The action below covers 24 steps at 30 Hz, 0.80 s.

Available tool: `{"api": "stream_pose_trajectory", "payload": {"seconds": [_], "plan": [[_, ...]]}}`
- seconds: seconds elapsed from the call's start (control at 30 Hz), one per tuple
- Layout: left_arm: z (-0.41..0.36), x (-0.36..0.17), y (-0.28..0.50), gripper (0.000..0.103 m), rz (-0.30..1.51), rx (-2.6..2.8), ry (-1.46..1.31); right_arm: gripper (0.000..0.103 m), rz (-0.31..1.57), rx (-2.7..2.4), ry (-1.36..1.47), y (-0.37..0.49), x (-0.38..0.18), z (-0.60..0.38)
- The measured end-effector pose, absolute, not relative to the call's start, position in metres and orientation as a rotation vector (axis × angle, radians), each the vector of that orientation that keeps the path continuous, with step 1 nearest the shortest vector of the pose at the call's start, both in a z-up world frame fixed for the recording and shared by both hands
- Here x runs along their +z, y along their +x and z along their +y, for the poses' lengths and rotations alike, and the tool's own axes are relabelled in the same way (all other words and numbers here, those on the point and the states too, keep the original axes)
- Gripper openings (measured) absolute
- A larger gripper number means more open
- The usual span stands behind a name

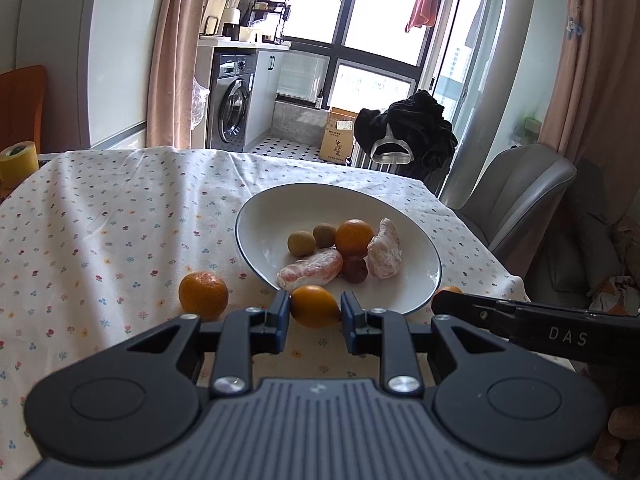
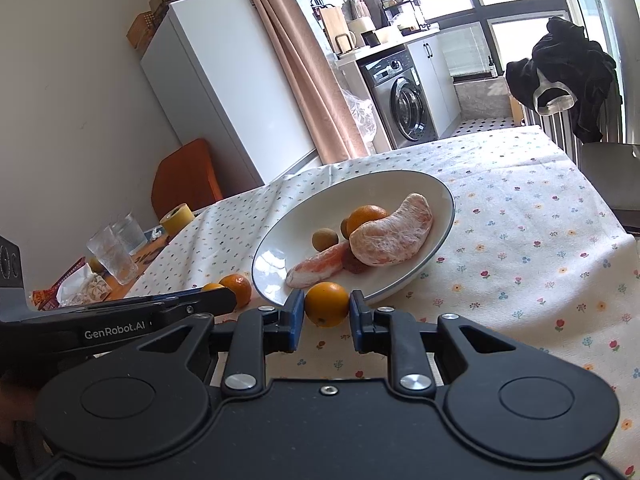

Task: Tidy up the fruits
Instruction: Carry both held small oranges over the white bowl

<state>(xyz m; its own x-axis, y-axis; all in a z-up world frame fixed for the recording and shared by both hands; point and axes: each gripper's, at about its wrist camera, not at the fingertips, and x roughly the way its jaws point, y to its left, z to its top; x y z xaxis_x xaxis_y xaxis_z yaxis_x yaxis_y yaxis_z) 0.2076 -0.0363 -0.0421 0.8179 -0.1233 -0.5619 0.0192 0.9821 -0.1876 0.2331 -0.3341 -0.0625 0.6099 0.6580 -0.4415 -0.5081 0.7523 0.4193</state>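
A: How is the small orange between the left gripper jaws expected to handle?

B: It is judged light, round and smooth-skinned, so a roll or a slip is likely if it is pinched off-centre. A hold across the widest part is advised, with modest force, since the flesh would bruise.

A: And where is it seen relative to the jaws?

B: In the left wrist view it is set at lower centre, gripped on both sides by the blue pads, just before the near rim of the white bowl. The jaws are narrowed onto it.

A: The right gripper?

B: A second small orange is clamped the same way at lower centre of the right wrist view, just beside the bowl's rim.

A: What else is left on the counter?

B: A mandarin is seen at left of centre, on the flowered cloth, apart from the bowl. Pomelo segments, another orange and small brown fruits are already held in the bowl.
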Motion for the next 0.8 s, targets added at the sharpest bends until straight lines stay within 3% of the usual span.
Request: {"api": "stream_pose_trajectory", "payload": {"seconds": [0.8], "plan": [[-0.051, -0.047, 0.243, 0.03, 0.623, -0.086, -0.147, 0.022, 0.616, 0.653, 0.278, 0.261, -0.066, -0.336]]}}
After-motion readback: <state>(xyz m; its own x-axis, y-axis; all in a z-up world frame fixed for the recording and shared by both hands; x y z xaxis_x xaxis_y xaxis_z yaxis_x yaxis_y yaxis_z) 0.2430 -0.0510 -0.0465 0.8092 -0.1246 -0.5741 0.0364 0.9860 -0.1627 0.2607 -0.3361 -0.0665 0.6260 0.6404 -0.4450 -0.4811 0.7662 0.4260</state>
